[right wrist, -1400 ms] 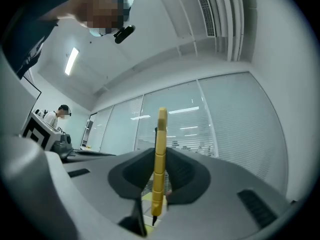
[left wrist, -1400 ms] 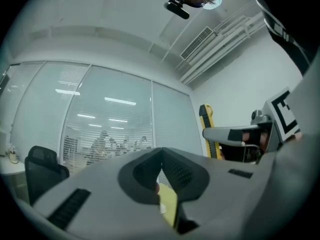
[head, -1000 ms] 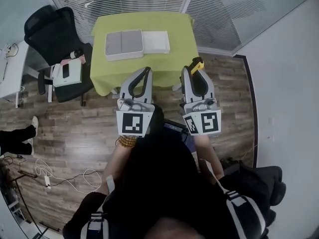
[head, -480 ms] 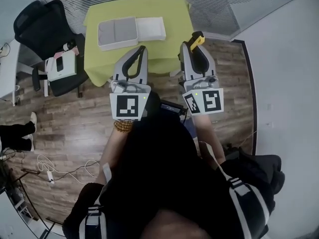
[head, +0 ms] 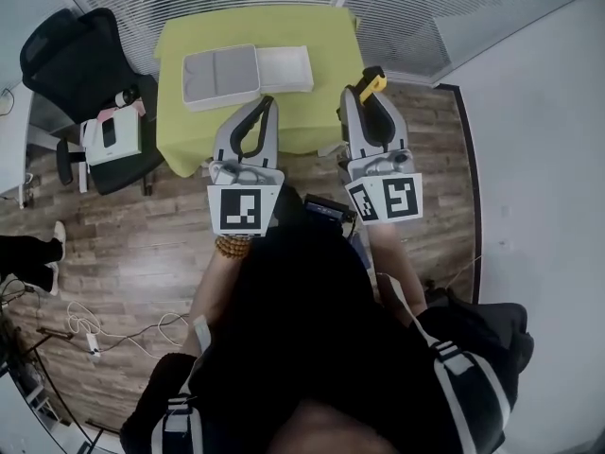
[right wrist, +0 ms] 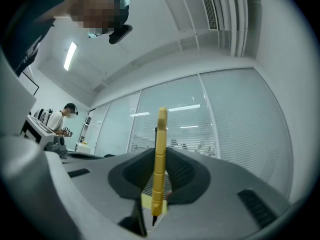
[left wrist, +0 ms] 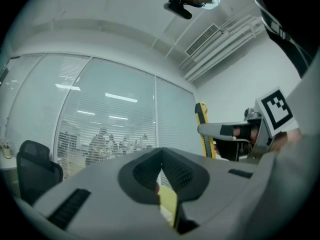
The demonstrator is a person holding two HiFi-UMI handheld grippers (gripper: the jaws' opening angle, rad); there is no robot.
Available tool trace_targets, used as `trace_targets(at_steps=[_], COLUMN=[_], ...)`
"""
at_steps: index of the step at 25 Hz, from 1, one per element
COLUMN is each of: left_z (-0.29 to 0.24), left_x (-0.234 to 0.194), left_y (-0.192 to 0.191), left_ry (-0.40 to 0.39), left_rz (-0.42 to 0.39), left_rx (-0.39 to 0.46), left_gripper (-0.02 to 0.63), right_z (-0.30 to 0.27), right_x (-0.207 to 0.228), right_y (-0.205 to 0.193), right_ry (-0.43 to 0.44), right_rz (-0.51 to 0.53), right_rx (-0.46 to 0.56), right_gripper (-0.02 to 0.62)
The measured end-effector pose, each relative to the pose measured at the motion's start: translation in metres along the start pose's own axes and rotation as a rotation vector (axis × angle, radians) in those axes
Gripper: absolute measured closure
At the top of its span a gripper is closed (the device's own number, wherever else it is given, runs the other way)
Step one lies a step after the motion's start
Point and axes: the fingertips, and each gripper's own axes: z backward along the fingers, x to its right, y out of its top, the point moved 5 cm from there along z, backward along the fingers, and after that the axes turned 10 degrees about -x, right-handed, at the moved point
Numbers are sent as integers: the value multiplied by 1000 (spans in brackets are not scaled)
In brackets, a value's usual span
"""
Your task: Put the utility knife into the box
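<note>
Right gripper [head: 359,97] is clamped on a slim yellow plastic utility knife [right wrist: 160,149]. Its jaws stand part-way apart with the knife's body pinched upright between the pads, and the knife's long end sticks out past the fingertips. In the head view the knife sits just off the near right corner of the table draped in a lime-green cloth [head: 321,31], above the brown wood-plank floor [head: 123,244].

Left gripper [head: 266,105] is held beside the right one, at the table's near edge. Its jaw tips are together and nothing is between them.

On the table's left half lies the shallow grey rectangular box [head: 222,74], open. A flat white rectangular lid [head: 285,68] lies on the table against the box's right side. The knife is well apart from the box.

Left of the table stands a black mesh office chair [head: 71,50].
</note>
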Motion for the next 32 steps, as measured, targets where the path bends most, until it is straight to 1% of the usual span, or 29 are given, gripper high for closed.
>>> trace_targets(at_steps=[2, 7, 11, 13, 19, 21, 25, 27, 32], left_z=[-1, -9, -16, -20, -63, -68, -83, -92, -112], left_x=[0, 3, 9, 8, -23, -28, -35, -39, -53], left_y=[-2, -12, -27, -31, -19, -21, -30, -32, -32], left_ry=[2, -1, -18, -19, -8, -1, 15, 25, 61], left_rz=[-6, 11, -16, -14, 11, 22, -1, 0, -4], left_rx=[3, -4, -26, -28, -37, -50, -90, -101, -105], left_gripper=[595, 595, 595, 595, 595, 595, 595, 595, 595], right_z=[-1, -4, -4, -8, -64, -74, -98, -110, -137], right_x=[2, 7, 16, 19, 39, 44, 58, 65, 77], right_y=[-1, -6, -22, -27, -18, -21, -32, -33, -36], right_ry=[4, 9, -3, -8, -4, 0, 16, 24, 54], right_rz=[5, 6, -9, -20, -41, -53, -84, -89, -99], right_rx=[3, 5, 7, 6, -11, -16, -28, -30, -31], right_gripper=[532, 532, 532, 532, 532, 532, 532, 532, 532])
